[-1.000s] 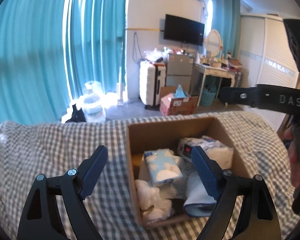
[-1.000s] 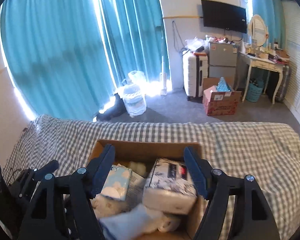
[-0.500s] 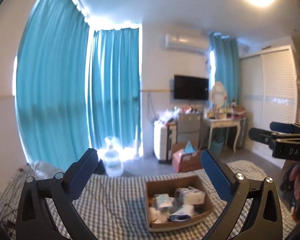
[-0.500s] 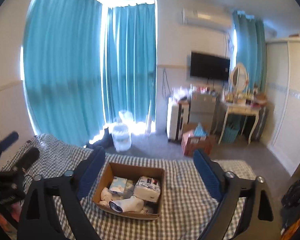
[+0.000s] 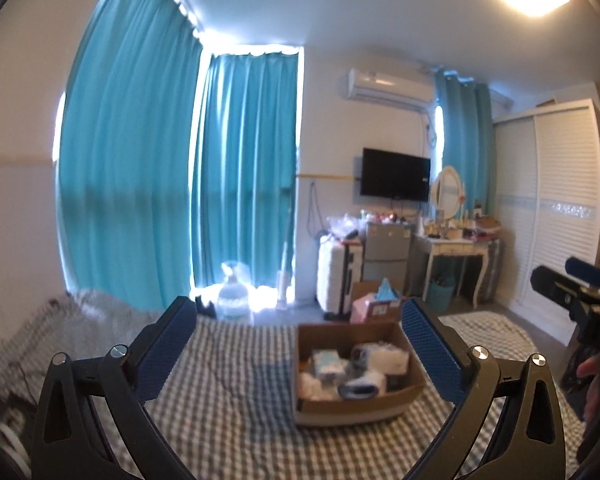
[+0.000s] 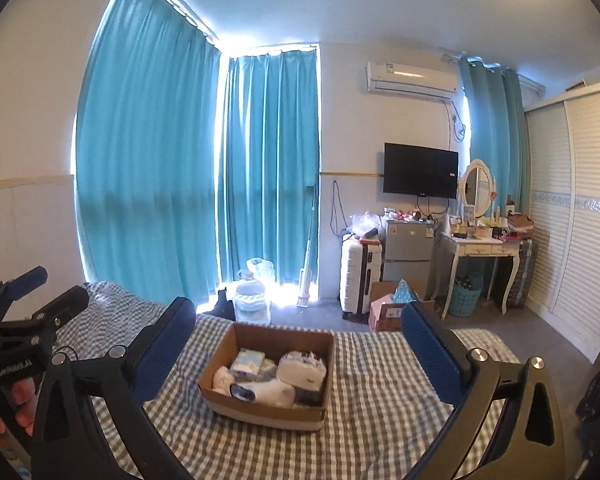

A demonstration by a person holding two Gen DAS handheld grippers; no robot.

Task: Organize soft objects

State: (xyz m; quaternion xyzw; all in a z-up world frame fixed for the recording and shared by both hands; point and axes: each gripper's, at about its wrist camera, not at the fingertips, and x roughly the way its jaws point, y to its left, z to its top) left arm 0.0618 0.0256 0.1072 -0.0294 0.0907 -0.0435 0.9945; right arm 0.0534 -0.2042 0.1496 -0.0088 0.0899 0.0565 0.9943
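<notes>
Both tools (image 5: 300,314) (image 6: 298,314) wide, box (image 6: 272,410) apart

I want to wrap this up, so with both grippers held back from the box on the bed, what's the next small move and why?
Probably none beyond lowering both. The left gripper and right gripper are open and empty, and the soft packs sit inside the cardboard box on the checked bedspread.
</notes>
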